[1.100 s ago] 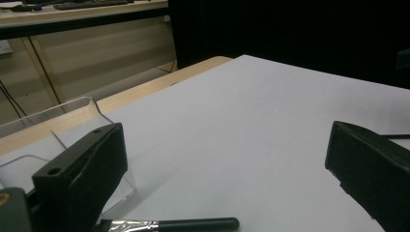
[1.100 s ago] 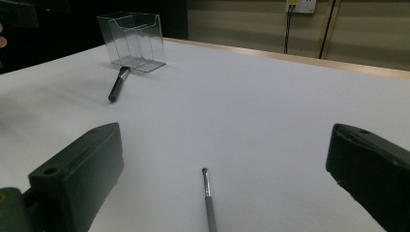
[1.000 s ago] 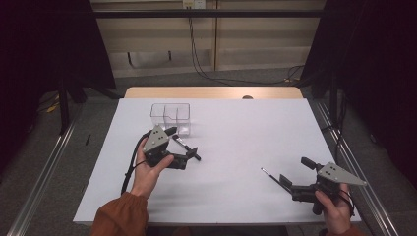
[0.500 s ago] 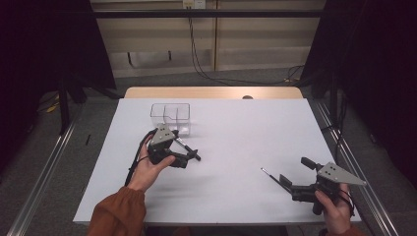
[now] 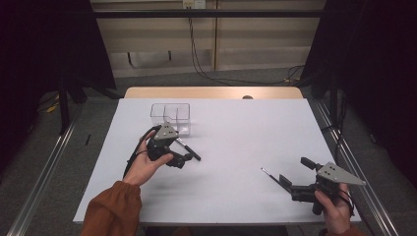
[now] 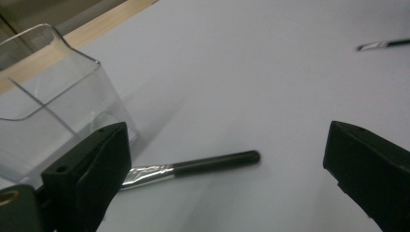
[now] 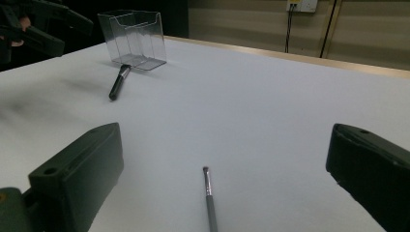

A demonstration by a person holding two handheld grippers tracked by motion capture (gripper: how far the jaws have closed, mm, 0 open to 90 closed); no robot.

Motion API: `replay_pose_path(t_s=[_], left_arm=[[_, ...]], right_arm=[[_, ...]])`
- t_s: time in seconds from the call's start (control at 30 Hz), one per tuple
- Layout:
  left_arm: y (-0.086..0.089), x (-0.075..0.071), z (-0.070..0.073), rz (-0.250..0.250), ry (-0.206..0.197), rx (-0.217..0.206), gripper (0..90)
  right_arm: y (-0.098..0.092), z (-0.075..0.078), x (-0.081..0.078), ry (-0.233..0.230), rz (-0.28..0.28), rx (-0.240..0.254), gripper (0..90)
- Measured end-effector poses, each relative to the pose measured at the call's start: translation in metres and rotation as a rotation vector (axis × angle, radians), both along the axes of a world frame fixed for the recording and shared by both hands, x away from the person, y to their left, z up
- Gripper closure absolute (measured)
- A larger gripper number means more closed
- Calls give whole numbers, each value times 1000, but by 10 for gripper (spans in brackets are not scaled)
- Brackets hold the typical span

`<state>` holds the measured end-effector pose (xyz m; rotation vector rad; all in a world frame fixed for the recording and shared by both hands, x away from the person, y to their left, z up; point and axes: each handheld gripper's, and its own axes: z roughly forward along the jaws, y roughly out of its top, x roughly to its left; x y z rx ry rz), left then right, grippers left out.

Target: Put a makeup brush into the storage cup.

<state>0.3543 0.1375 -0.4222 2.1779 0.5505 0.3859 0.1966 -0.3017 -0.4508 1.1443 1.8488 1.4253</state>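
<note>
A black-handled brush [image 5: 190,150] with a silver ferrule lies flat on the white table [image 5: 236,128], its bristle end by the clear plastic box [image 5: 170,117]. My left gripper [image 5: 179,153] hovers just over it, open, and the left gripper view shows the brush [image 6: 193,166] on the table between the wide-apart jaws of the left gripper [image 6: 227,145]. A thin brush [image 5: 270,175] lies at the front right. My right gripper [image 5: 295,170] is open just behind it, and the thin brush [image 7: 209,198] points away between the jaws of the right gripper [image 7: 225,145].
The clear box [image 6: 48,96] has dividers and stands upright left of centre. A wooden table edge [image 5: 211,92] runs along the far side. Dark curtains and cables [image 5: 206,54] lie beyond. In the right gripper view the black brush [image 7: 118,82] and box [image 7: 133,38] are far off.
My left gripper has shifted slightly forward and right, closer over the black-handled brush. Neither brush has moved, and the right gripper is still.
</note>
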Motion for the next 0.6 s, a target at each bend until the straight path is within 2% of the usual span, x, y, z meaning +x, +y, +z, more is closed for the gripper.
replay_pose_path(t_s=[0.07, 0.13, 0.17, 0.27, 0.3, 0.33, 0.4, 0.43, 0.5, 0.6], left_arm=[[1, 4, -2, 1, 17, -5, 33], [1, 7, -4, -12, 39, 30, 32], [1, 8, -4, -21, 36, 58, 33], [0, 9, -6, -29, 52, 68, 33], [0, 10, -5, -43, 55, 93, 33], [-1, 11, -5, -54, 65, 125, 35], [-2, 14, -4, -66, 114, 133, 53], [-2, 15, -4, -65, 102, 143, 62], [-3, 17, -4, -78, 111, 152, 62], [-6, 21, -3, -105, 117, 192, 54]], right_arm=[[0, 0, 0, -1, 1, -1, 0], [-1, 0, 0, -1, -2, 0, 0], [-1, 0, 0, 0, -2, -1, 0], [-1, 0, 0, 1, -2, -1, 0], [0, 0, 0, 1, -3, -1, 0], [0, 0, 0, 1, -2, -2, 0], [0, 0, 0, 2, 0, -3, 0], [0, 0, 0, 1, -1, -4, 0], [0, 0, 0, 0, -3, -7, 0], [-1, 0, 0, 3, -6, -3, 0]])
